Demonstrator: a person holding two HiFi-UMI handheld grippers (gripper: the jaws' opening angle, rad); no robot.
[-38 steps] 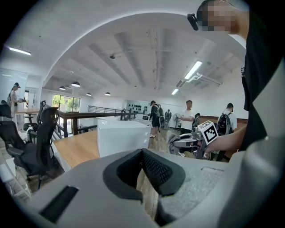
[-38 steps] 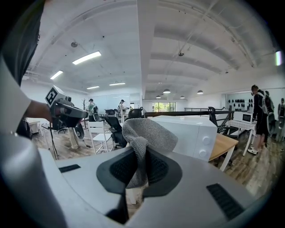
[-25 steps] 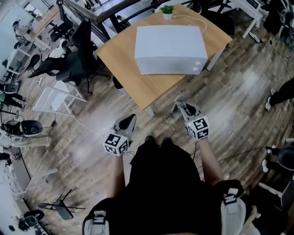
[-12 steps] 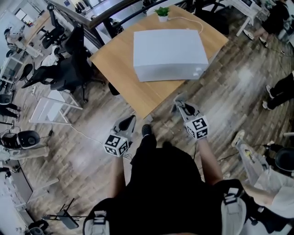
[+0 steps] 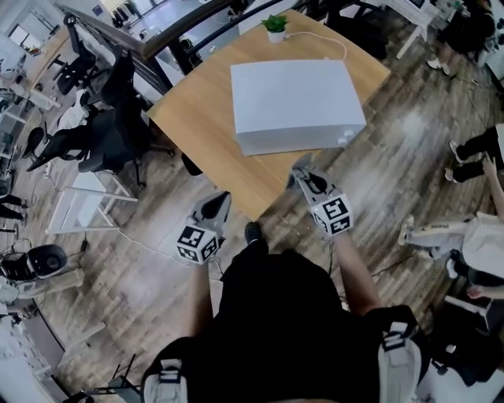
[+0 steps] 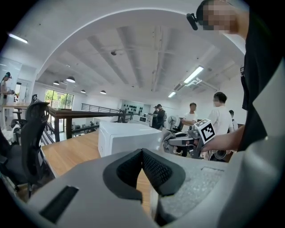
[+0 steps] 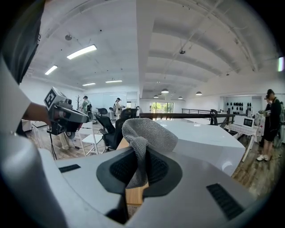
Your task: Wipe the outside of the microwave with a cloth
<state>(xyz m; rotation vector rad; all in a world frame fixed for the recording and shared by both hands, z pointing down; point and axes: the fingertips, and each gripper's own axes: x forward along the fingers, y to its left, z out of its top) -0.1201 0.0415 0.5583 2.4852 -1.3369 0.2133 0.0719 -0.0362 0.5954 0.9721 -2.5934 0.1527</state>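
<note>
Cloth (image 7: 149,131) in right gripper (image 5: 307,179), nearer microwave (image 5: 295,90)

Lower end of the cloth (image 7: 147,133) out of sight behind the jaws

One microwave (image 5: 295,102), one cloth (image 7: 149,133), one table (image 5: 197,118), one plant (image 5: 275,24), two hand-held grippers (image 5: 214,203) (image 5: 305,175), perhaps two chairs (image 5: 102,138).

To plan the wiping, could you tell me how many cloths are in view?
1: a grey cloth, clamped in the right gripper near the microwave. More could be hidden behind it.
</note>
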